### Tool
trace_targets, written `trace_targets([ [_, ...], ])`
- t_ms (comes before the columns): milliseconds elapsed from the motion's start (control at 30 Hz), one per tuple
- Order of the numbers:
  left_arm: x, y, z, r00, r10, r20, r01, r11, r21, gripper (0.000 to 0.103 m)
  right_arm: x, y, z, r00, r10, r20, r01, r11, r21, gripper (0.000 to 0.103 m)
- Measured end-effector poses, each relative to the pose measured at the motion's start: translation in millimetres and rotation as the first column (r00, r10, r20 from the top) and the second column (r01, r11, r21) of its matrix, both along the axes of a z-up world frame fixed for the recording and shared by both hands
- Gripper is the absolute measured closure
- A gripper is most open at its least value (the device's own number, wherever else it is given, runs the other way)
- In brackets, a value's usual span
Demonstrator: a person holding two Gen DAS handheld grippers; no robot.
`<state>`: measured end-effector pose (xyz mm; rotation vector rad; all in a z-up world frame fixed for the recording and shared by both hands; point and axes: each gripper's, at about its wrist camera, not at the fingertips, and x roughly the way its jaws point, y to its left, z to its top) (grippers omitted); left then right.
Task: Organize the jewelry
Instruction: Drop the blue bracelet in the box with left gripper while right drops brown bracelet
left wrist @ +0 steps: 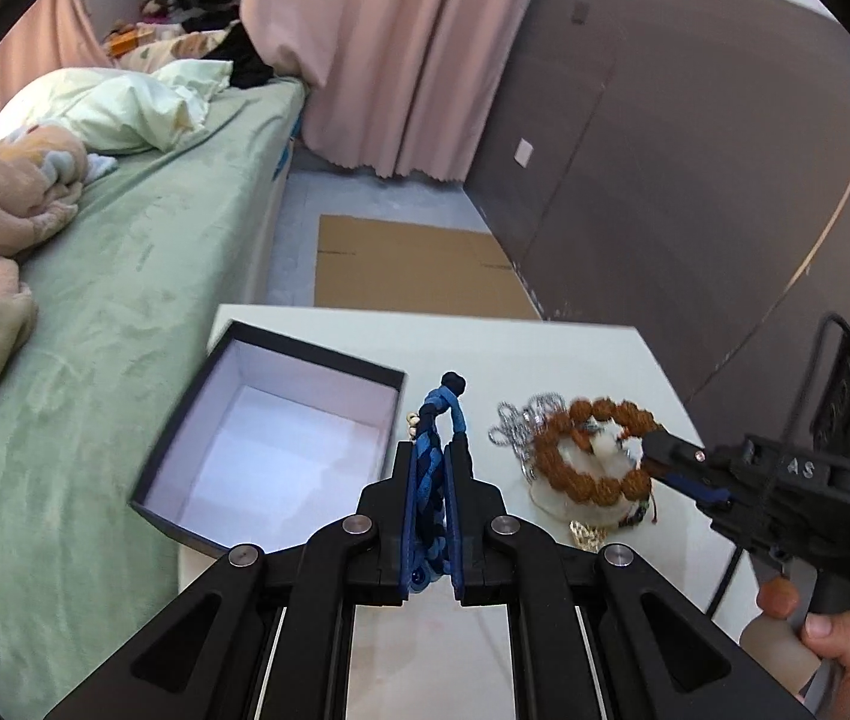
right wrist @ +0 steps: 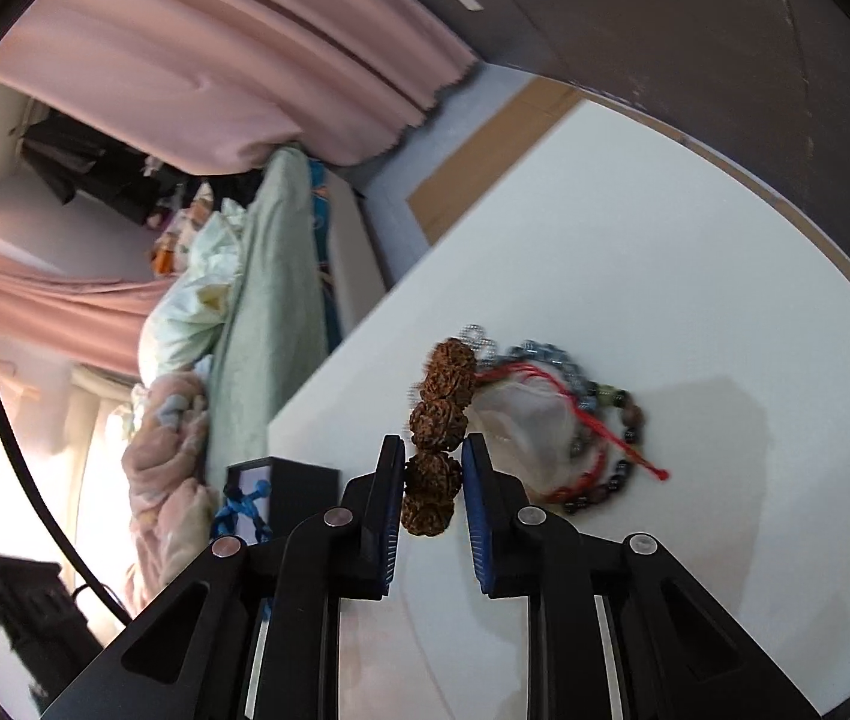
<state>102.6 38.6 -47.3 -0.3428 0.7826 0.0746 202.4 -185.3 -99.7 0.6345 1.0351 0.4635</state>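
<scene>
Claws each hold one bracelet over the white counter (left wrist: 544,354). The left claw (left wrist: 432,462) is squeezed tight on a blue braided bracelet (left wrist: 433,420), right beside the open black box (left wrist: 281,432). The right claw (right wrist: 432,468) pinches a brown bead bracelet (right wrist: 436,420) by the jewelry pile (right wrist: 580,420).

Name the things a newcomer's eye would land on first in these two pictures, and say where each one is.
First, the blue braided bracelet pinched in the left tool, right beside the open black box with its white inside. Next, the brown seed-bead bracelet gripped by the right tool, lifted off a heap of other jewelry on the white table.
</scene>
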Motion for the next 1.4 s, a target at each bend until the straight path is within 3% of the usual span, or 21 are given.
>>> trace_targets([
  [500,-4.4,37.3,1.5,0.998,0.065,0.005,-0.064,0.997,-0.037,0.094,-17.8,29.4,32.5,0.987,0.055,0.153,-0.073,0.991,0.114,0.082],
  [700,-0.2,52.7,-3.5,0.993,0.11,-0.03,-0.113,0.99,-0.087,0.093,-26.3,38.7,41.2,0.978,0.065,0.199,-0.1,0.981,0.168,0.082],
  [767,-1.0,60.6,-3.7,0.993,0.114,-0.03,-0.118,0.983,-0.142,0.092,-28.1,43.0,42.8,0.975,0.07,0.211,-0.11,0.977,0.184,0.082],
  [833,-3.2,65.7,-3.7,0.991,0.126,-0.035,-0.131,0.977,-0.169,0.075,-29.3,46.4,42.2,0.973,0.077,0.215,-0.121,0.972,0.199,0.082],
  [900,-6.8,69.2,-1.2,0.989,0.145,-0.022,-0.147,0.973,-0.179,0.03,-30.6,52.2,41.9,0.972,0.087,0.219,-0.135,0.968,0.213,0.082],
  [933,-10.7,71.5,1.5,0.986,0.165,-0.007,-0.163,0.97,-0.178,0.024,-31.2,54.9,41.8,0.971,0.093,0.221,-0.142,0.966,0.217,0.082],
  [1400,-40.6,106.2,24.8,0.959,0.28,0.034,-0.27,0.945,-0.186,0.021,-41.3,117.8,33.7,0.954,0.179,0.239,-0.239,0.937,0.254,0.082],
])
